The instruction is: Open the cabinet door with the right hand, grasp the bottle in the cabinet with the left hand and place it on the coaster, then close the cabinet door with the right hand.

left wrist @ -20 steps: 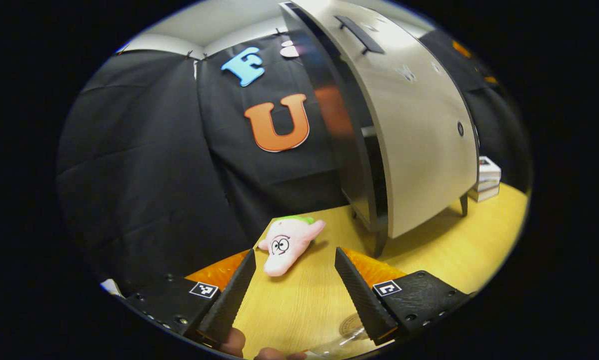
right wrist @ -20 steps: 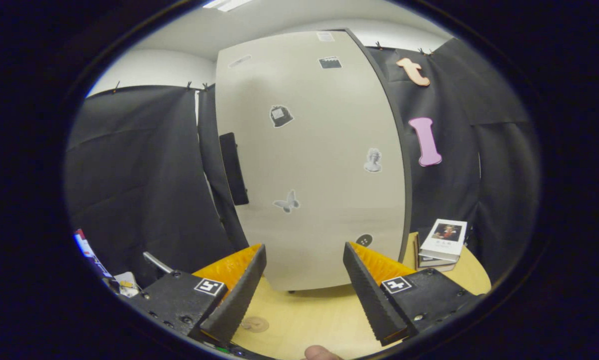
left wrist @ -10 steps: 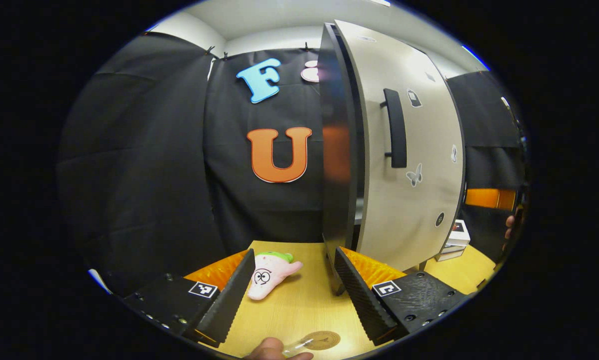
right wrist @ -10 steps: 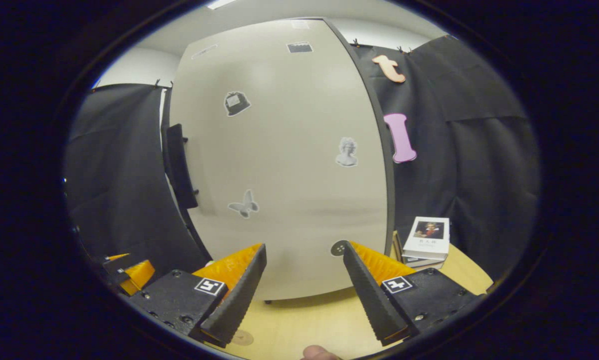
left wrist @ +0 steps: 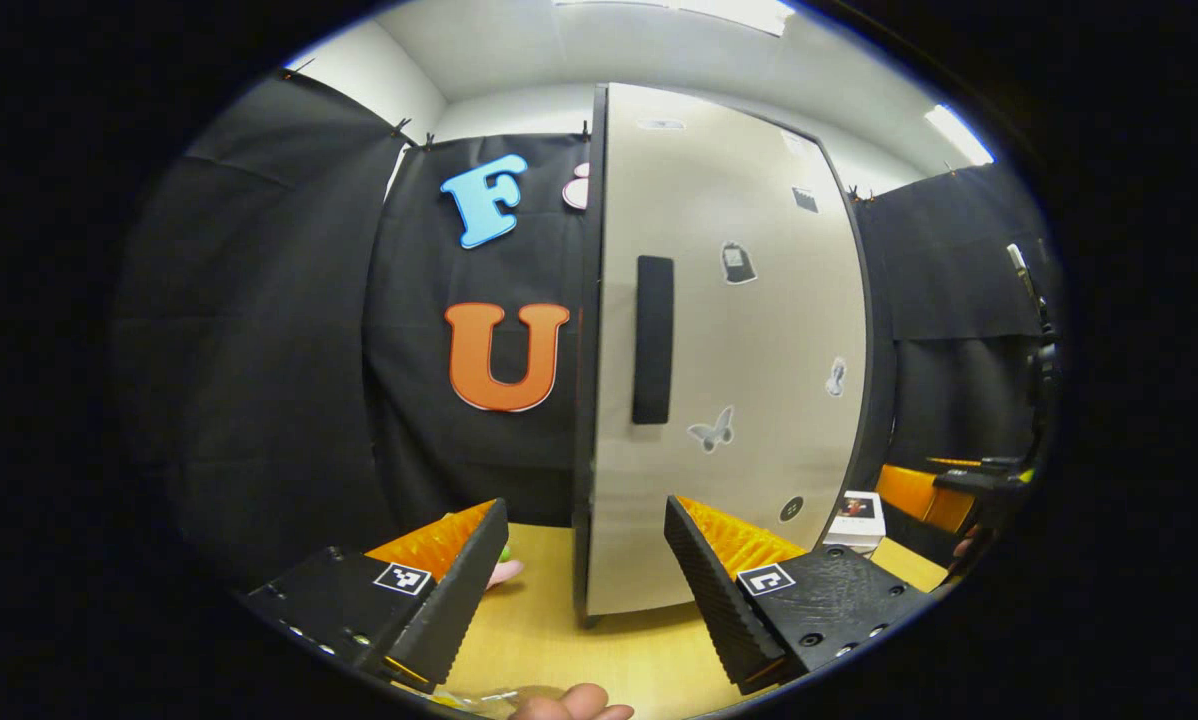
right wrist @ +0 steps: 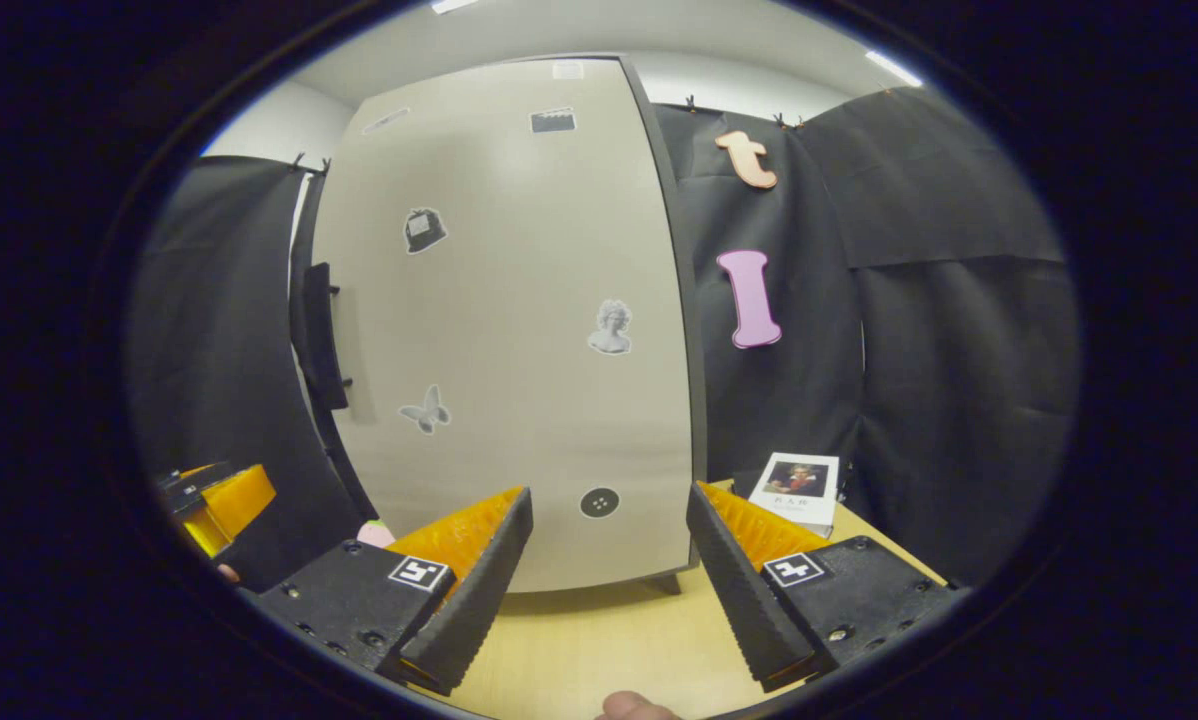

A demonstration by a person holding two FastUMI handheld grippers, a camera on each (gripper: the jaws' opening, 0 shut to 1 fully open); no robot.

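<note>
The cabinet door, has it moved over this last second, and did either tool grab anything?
The cabinet door swung shut: a second ago it stood ajar, showing the dark inside; now it lies flat against the cabinet. The left tool turned to face it squarely. Both it and the right tool stayed open and empty. The book stayed put.

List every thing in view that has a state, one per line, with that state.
cabinet door: shut, flush with the cabinet.
door handle: upright, nothing gripping it.
left gripper: open, empty, clear of the door.
right gripper: open, empty, facing the door.
stack of books: lying flat on the table beside the cabinet, closed.
plush toy: lying on the table, mostly hidden behind a finger.
</note>
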